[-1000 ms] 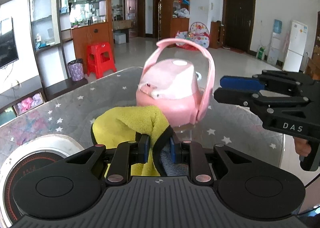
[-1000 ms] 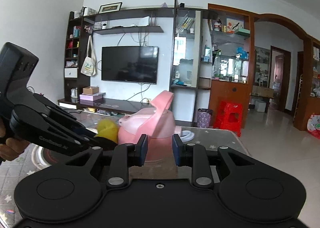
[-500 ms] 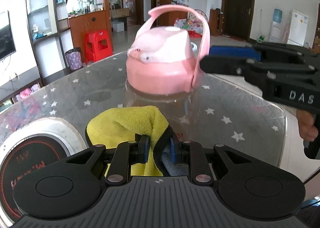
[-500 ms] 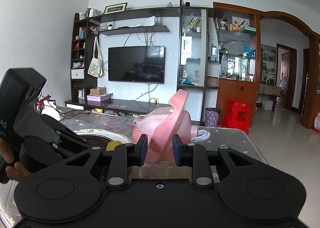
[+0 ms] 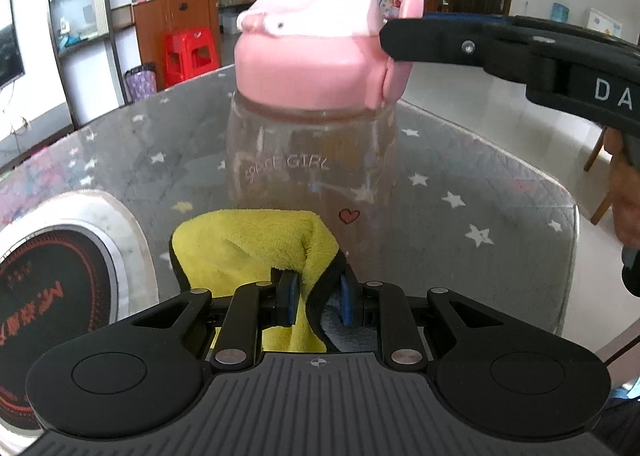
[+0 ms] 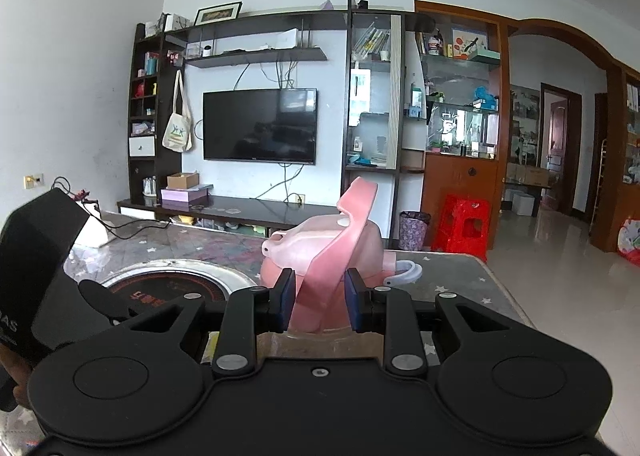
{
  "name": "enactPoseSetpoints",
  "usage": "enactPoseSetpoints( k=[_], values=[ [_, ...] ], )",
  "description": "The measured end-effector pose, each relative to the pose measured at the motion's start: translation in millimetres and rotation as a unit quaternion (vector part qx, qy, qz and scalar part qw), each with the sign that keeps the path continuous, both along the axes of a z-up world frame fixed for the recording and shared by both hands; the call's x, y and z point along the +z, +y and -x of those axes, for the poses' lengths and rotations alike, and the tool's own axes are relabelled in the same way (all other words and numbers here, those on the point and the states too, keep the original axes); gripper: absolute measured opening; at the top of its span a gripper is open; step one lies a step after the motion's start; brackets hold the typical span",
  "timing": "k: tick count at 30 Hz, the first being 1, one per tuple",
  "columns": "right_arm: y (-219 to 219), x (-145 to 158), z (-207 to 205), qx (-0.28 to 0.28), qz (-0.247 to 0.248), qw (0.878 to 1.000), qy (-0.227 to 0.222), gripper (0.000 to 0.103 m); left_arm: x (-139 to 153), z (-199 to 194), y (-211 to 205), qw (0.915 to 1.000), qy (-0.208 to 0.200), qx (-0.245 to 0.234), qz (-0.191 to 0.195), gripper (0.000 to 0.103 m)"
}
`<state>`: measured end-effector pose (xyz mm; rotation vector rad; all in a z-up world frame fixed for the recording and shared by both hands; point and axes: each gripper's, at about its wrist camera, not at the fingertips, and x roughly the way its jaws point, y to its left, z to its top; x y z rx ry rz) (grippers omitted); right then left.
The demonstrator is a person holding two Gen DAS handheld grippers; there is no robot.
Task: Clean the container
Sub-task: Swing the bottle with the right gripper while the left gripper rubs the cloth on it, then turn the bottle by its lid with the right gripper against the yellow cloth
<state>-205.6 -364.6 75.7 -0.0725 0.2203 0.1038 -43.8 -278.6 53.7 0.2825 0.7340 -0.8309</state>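
Bright daylight filled both views; glare washed the glossy tiled floor (image 5: 472, 95). Fisheye distortion bent the edges, corners vignetted black, and the pink plastic bottle lid (image 5: 312, 55) looked slightly soft.

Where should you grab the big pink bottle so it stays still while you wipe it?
By the pink handle, from the side. It arches above the lid as a thin strap that fits between the right gripper fingers, leaving the clear body free.
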Motion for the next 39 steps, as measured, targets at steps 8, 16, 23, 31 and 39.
enactPoseSetpoints(
  k=[8, 16, 23, 31, 39],
  values=[
    [4, -5, -8, -0.004, 0.005, 1.000, 0.004, 0.029, 11, -3, 5, 0.9999, -0.005, 0.009, 0.006, 0.021],
    [6, -5, -8, -0.006, 0.015, 1.000, 0.004, 0.029, 40, -8, 12, 0.9990, -0.036, 0.016, 0.021, 0.021],
    [6, -5, -6, -0.007, 0.021, 1.000, 0.003, 0.029, 65, -18, 12, 0.9971, -0.068, 0.022, 0.026, 0.021],
    [7, -6, -6, -0.012, 0.027, 1.000, 0.001, 0.029, 66, -29, 9, 0.9972, -0.068, 0.023, 0.019, 0.021],
    [5, -5, -9, -0.016, 0.040, 0.999, -0.003, 0.027, 52, -34, 10, 0.9985, -0.049, 0.016, 0.015, 0.021]
  ],
)
